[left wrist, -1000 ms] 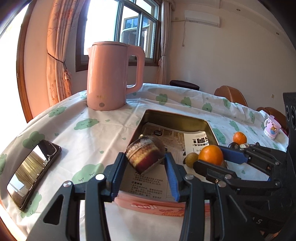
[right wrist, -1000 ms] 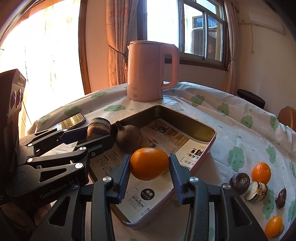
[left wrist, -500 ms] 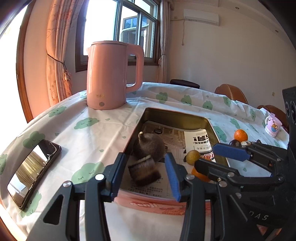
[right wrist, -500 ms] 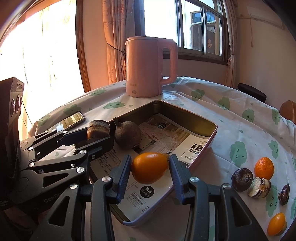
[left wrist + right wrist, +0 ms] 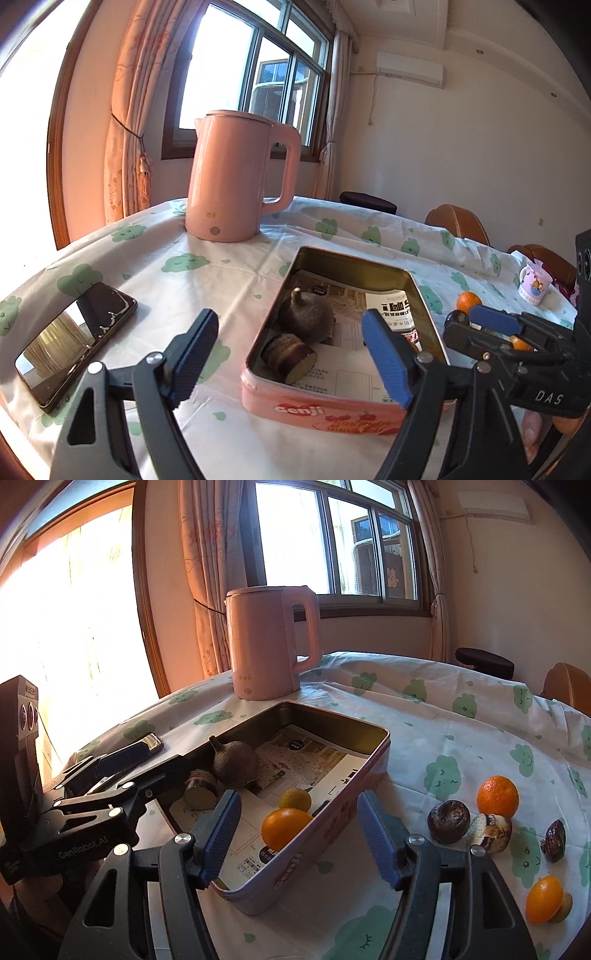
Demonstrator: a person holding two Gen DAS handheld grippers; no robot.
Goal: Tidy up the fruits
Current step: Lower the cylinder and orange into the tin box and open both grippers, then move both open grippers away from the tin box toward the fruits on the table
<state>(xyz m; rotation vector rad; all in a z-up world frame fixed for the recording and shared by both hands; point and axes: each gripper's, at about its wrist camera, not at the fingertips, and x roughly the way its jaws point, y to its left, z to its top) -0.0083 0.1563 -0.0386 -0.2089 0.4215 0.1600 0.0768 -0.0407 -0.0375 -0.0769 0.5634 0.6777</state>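
Note:
A pink tin box (image 5: 354,258) lined with printed paper lies on the cloud-print tablecloth. In it are a brown round fruit (image 5: 304,317) and a cut fruit piece (image 5: 290,358) on its side. My left gripper (image 5: 289,317) hangs before the tin's near-left corner, its jaws opening, its pads touching nothing. In the right wrist view an orange (image 5: 286,827) and a small yellow-green fruit (image 5: 294,799) rest on the tin's paper. My right gripper (image 5: 297,797) straddles the tin's near wall (image 5: 369,771) with its jaws opening, pads clear of the orange.
On the cloth right of the tin lie an orange (image 5: 496,795), a dark brown fruit (image 5: 448,820), two cut pieces (image 5: 491,832) and a small orange fruit (image 5: 543,899). A pink kettle (image 5: 236,177) stands behind the tin, a phone (image 5: 74,339) at left, a mug (image 5: 533,284) far right.
Both grippers have opened and drawn back. The left one let go of the cut fruit piece and the right one the orange; both now lie in the tin.

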